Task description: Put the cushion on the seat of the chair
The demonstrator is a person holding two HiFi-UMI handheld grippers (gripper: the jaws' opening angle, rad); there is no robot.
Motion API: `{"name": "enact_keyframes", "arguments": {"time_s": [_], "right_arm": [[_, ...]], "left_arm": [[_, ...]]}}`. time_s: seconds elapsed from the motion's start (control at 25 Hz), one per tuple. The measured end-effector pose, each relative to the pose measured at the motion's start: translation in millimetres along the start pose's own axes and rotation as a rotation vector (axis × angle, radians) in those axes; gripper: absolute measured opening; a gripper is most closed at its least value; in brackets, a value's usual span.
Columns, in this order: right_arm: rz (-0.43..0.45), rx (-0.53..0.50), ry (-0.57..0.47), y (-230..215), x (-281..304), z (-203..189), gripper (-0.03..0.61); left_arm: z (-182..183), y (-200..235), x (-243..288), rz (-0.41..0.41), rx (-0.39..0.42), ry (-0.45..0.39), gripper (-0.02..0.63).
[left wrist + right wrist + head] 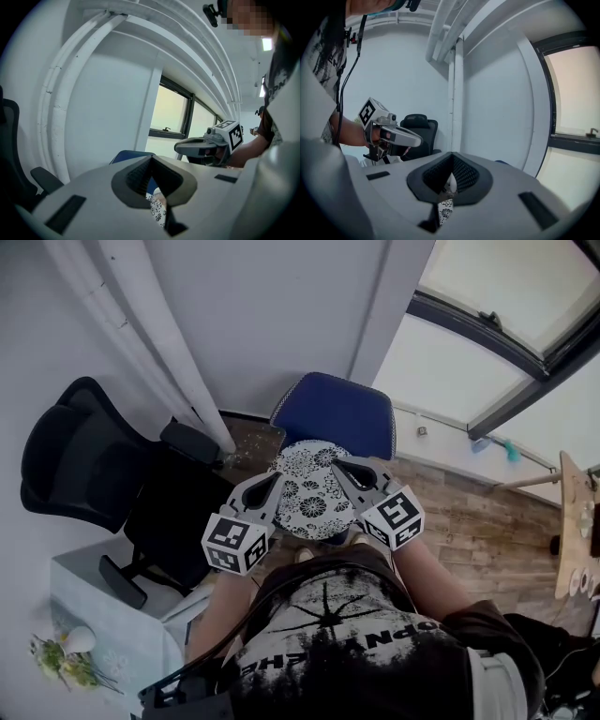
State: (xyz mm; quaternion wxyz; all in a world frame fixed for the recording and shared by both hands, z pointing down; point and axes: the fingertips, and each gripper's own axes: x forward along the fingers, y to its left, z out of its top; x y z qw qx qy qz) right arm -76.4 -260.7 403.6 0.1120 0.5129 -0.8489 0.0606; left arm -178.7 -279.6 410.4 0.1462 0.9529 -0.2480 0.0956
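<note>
A round white cushion (314, 493) with a black flower print hangs between my two grippers, just above the seat of a blue chair (337, 413). My left gripper (273, 483) is shut on the cushion's left edge. My right gripper (340, 468) is shut on its right edge. In the left gripper view a strip of the patterned cushion (158, 213) shows between the closed jaws, and the right gripper (201, 147) is opposite. The right gripper view shows a bit of cushion (446, 209) pinched in its jaws, with the left gripper (401, 136) across from it. Most of the chair's seat is hidden under the cushion.
A black office chair (89, 460) stands to the left of the blue one. White pipes (159, 334) run down the wall behind it. A pale blue box (112, 615) with flowers is at lower left. A wooden table edge (572, 521) is at the right, below a window (506, 296).
</note>
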Motion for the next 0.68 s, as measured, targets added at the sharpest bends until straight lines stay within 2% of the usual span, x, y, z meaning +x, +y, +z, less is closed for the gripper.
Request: {"name": "enact_keyframes", "arguments": {"time_s": [0.52,0.68], "right_arm": [[0.024,-0.007,0.007,8.1,7.9,2.9,0.017],[0.031,0.018,0.001,8.8,11.3,2.7,0.017]], "left_arm": [[-4.0,6.3,0.3,0.011,0.000,0.010,0.014],[-4.6,8.8,0.1,0.010,0.005,0.013,0.014]]}}
